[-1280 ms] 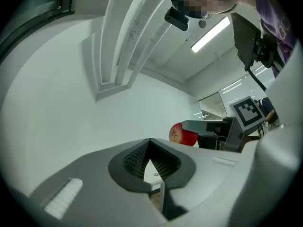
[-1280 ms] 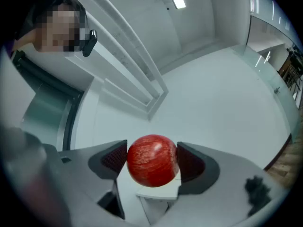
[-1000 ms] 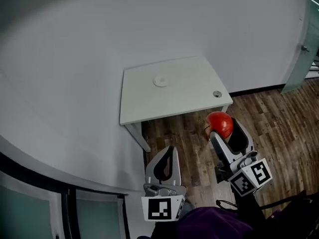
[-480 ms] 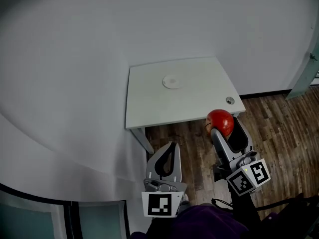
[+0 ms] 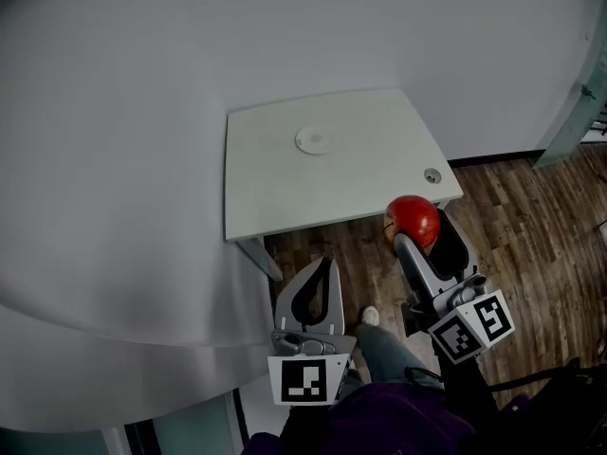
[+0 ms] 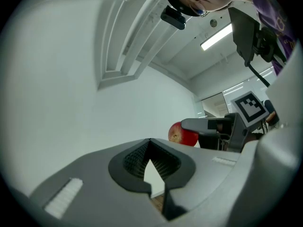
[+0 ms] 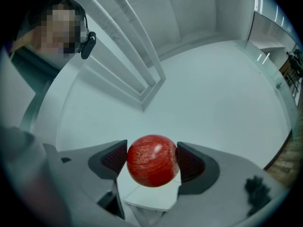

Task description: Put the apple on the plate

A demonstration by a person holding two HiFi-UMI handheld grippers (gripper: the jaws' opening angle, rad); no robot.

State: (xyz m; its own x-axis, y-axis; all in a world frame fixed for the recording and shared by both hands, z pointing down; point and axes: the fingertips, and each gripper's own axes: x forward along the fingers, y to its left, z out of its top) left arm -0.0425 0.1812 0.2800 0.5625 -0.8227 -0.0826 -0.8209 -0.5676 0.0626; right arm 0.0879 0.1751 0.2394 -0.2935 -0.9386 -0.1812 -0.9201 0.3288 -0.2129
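A red apple (image 5: 413,221) is clamped between the jaws of my right gripper (image 5: 420,230), held in the air just off the front right corner of a small white table (image 5: 379,183). The same apple (image 7: 152,160) fills the gap between the pads in the right gripper view. A small white plate (image 5: 314,140) lies on the table's far middle. My left gripper (image 5: 317,290) hangs lower and to the left, over the wooden floor in front of the table, its jaws shut with nothing in them. The apple (image 6: 182,133) also shows beyond it in the left gripper view.
The table stands against a pale wall (image 5: 142,159) on a wooden floor (image 5: 531,226). A small round metal fitting (image 5: 432,174) sits in the table's right front corner. A person's shoe (image 5: 368,318) is on the floor below. A glass door edge (image 5: 579,112) is at the right.
The view has shifted, and the table and plate now sit slightly lower left than half a second ago. The apple stays gripped near the table's front right corner. A shoe has come into view.
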